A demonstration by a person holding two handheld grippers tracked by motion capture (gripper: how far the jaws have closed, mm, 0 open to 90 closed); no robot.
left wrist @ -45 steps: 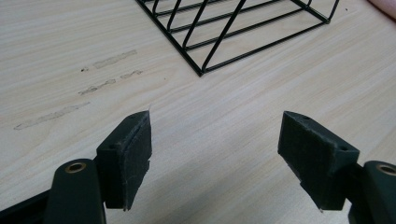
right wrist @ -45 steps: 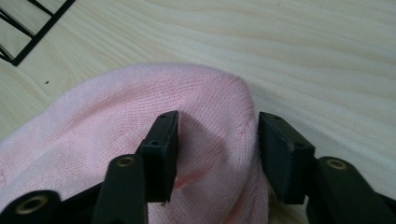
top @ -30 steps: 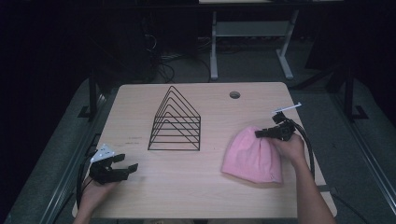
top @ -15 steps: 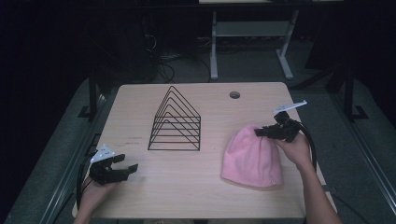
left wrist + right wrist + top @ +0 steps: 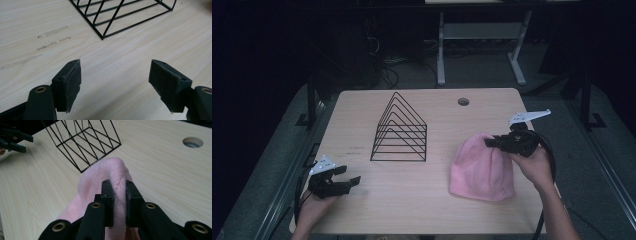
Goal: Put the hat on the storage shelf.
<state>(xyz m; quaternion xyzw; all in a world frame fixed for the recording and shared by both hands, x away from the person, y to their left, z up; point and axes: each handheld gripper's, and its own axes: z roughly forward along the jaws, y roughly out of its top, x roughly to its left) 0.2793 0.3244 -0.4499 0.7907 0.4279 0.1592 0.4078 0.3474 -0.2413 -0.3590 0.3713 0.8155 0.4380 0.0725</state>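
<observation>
Left gripper (image 5: 343,181): lower left of the high view; we see it hover just over the counter (image 5: 412,200), jaws spread wide with nothing between them.
Right gripper (image 5: 490,143): right of centre in the high view; we see its jaws clamped on a fold of the pink knit beanie (image 5: 479,170) at the crown.
Beanie, place: lower right of the high view; the pinched crown is raised while the brim end lies on the counter.
Beanie, handling: we judge it light, soft and limp; it will sag and drape from any hold, is not fragile, and the fuzzy knit should not slip.
Where to hold: we would take a doubled fold at the crown or brim, not a single layer.
Wire file rack (image 5: 399,132): centre of the high view, beyond the beanie, well apart from it.
</observation>
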